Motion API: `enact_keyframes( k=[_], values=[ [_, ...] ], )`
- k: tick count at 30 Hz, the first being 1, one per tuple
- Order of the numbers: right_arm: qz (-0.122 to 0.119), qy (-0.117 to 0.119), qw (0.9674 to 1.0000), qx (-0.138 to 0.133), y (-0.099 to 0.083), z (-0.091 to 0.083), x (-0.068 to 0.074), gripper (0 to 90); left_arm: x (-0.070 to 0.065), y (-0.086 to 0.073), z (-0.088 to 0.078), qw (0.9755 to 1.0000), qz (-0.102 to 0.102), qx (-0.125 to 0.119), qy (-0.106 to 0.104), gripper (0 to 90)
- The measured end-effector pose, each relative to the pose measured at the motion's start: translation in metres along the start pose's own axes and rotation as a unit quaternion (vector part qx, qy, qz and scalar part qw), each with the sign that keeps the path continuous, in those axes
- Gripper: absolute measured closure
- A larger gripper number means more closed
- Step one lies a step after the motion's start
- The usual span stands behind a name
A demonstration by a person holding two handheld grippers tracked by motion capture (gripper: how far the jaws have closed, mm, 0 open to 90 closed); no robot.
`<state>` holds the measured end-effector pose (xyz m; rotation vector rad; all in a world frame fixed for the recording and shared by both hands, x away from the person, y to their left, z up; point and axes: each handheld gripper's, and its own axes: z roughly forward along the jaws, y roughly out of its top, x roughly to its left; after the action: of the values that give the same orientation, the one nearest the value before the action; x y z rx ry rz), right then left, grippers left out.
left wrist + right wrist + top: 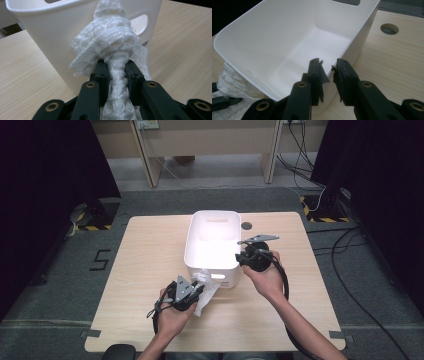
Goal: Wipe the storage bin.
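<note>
While the left gripper (196,289) hangs over the near part of the light wooden table (145,270), its jaws are clamped on a bunched white lace cloth (110,45), which sits just beside the near wall of the white plastic bin (212,245) and below its rim. To the right, the right gripper (327,65) straddles the bin's right-hand wall close to the near corner, its jaws pinched on that rim with one pad inside and one outside. Farther right, a round cable hole (389,28) lies in the tabletop just beyond the bin.
</note>
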<state>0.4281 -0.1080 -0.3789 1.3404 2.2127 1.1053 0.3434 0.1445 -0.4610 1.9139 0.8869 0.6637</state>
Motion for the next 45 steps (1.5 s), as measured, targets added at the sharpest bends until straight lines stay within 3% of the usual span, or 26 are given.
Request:
enact_keyframes(
  k=[11, 26, 45],
  values=[
    [0.003, 0.0, 1.0, -0.002, 0.0, 0.0, 0.0, 74.5, -0.004, 0.012, -0.004, 1.0, 0.001, -0.006, 0.001, 75.4],
    [0.001, 0.002, 1.0, -0.002, 0.0, 0.0, 0.0, 74.5, -0.004, 0.007, 0.009, 0.9999, -0.002, 0.006, 0.009, 75.4],
    [0.001, 0.001, 1.0, -0.003, 0.0, 0.0, 0.0, 74.5, -0.009, 0.003, 0.018, 0.9995, 0.018, 0.019, 0.02, 75.4]
  ],
)
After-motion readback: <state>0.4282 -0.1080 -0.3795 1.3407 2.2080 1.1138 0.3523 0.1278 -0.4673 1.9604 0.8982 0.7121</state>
